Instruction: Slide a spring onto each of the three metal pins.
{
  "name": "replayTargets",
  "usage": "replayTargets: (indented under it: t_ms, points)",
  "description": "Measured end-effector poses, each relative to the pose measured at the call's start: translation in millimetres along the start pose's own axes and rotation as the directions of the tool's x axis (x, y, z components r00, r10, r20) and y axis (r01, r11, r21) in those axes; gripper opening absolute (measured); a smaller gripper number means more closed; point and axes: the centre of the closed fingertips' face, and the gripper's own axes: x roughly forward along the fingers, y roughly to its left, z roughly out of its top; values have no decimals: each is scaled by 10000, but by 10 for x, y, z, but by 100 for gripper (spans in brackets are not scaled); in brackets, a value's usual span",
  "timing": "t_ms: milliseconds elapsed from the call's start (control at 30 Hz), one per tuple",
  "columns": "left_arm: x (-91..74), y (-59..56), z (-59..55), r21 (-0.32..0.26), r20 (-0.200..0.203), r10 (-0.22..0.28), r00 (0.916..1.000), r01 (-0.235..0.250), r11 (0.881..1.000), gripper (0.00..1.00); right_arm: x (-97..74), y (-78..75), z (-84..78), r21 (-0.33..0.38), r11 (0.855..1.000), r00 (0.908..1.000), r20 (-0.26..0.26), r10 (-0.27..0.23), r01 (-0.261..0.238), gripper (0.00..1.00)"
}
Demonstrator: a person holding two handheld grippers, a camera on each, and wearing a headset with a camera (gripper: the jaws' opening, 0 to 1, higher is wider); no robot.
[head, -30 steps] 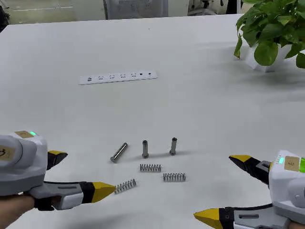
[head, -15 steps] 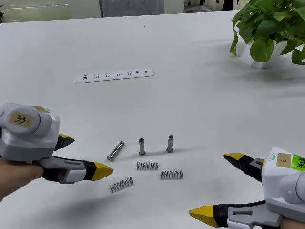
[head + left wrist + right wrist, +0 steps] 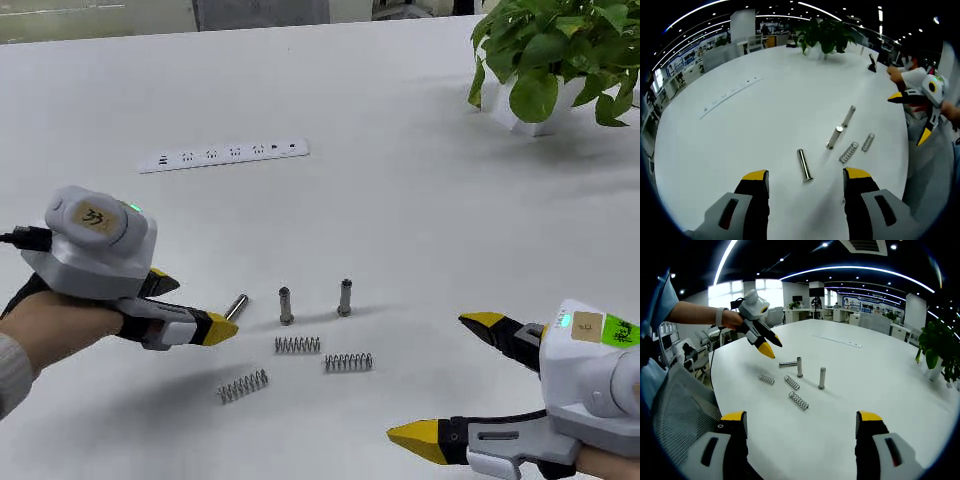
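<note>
The left gripper point(image 3: 806, 176) has its fingers point(image 3: 756, 176) spread wide with nothing between them. Just ahead of their yellow tips, in line with the gap, the lying pin point(image 3: 804, 165) rests flat on the desk point(image 3: 400, 220), and neither finger touches it. In the right gripper view this gripper hangs above the desk with its tips angled down toward that pin.

The lying pin sits just left of the middle pin point(image 3: 286, 305), which stands upright. The third pin point(image 3: 345, 297) stands upright just right of the middle pin. All three springs lie flat on the desk, apart from the pins. The first spring point(image 3: 298, 344) is just in front of the middle pin, on the person's side. The second spring point(image 3: 348, 362) is in front of it and to the right. The third spring point(image 3: 243, 385) is in front of it and to the left, a little farther off.

The right gripper point(image 3: 440, 378) is well to the right of the middle pin and nearer the person. Its fingers point(image 3: 869, 416) are wide apart and empty, and they point toward the pins.

A white power strip point(image 3: 223, 154) lies well behind the middle pin, to the left. A potted plant point(image 3: 555, 50) stands far behind it to the right.
</note>
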Motion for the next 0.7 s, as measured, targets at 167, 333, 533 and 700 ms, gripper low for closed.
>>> replayTargets:
  t_ms: [167,333,533,700]
  points:
    - [62,-1,47,25,-65,-18,10000,18,10000,51,-14,-11,-3,23,10000,10000,17,-26,26,91]
    - [154,50,43,121,-301,-76,9995,80,9999,44,-20,-29,0,28,10000,10000,32,-63,62,92]
    - [266,100,-27,254,-764,104,9970,-85,9996,32,-20,-26,-9,81,10000,10000,24,-39,39,93]
    - [320,111,-28,-21,-1135,106,9935,-109,9999,30,-21,-31,-13,106,9999,10000,59,-41,40,92]
